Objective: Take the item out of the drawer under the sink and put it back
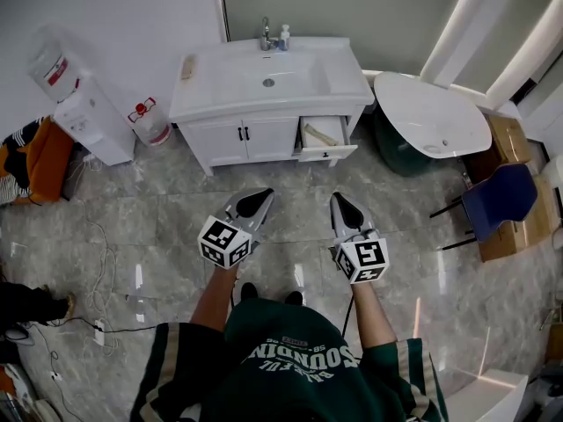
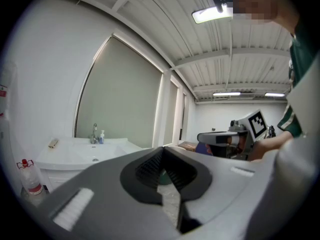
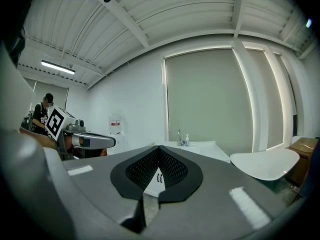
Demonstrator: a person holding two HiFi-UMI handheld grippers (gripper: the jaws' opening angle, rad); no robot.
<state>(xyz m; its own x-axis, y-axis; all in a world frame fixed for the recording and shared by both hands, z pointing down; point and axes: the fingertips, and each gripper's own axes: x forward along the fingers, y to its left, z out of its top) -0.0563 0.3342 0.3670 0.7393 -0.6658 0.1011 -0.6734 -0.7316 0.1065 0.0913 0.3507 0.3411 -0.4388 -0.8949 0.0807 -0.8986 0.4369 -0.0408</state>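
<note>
Closest to the head camera, a person in a green jersey holds both tools out over the grey marble floor. The left claw has its jaws brought together at the tips with nothing between them; its own view shows only floor through the slit behind the tips. The right claw is likewise fully closed and empty. They sit side by side, apart, both aimed at the white vanity cabinet and well short of it.

On the cabinet's right side the drawer stands pulled out. The item, a long pale beige thing, lies inside it, untouched by either claw. Two doors left of the drawer are closed.

Above them, the white surface holds the sink, with a faucet and a soap bottle at its back edge. A water dispenser stands to the far left, and a blue chair to the far right.
</note>
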